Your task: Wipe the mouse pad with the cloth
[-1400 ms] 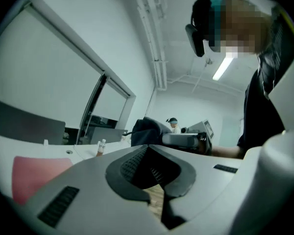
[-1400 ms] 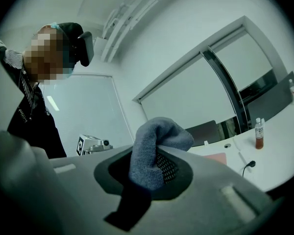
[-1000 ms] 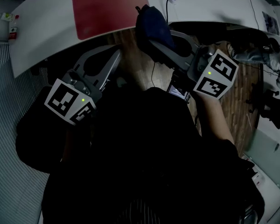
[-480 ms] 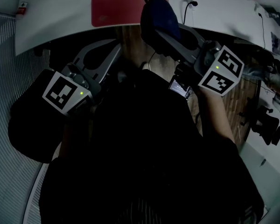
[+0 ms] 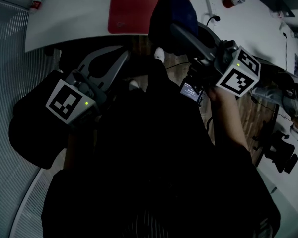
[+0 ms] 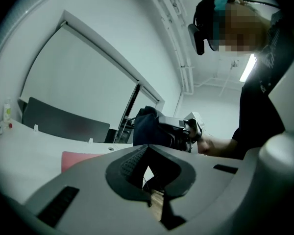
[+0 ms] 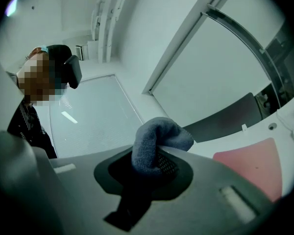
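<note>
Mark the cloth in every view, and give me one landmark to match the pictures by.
Head view: cloth at top centre, overlapping the red mouse pad.
Left gripper view: cloth at centre, a dark bundle above the jaws.
Right gripper view: cloth at centre, pinched between the jaws.
Shared landmark: the red mouse pad, lower left and lower right in those views.

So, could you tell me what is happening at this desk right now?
A person at the white table holds a gripper in each hand. The right gripper is shut on a dark blue cloth, raised near the red mouse pad; wiping does not seem to have begun. The left gripper is shut and empty, held short of the table edge.
</note>
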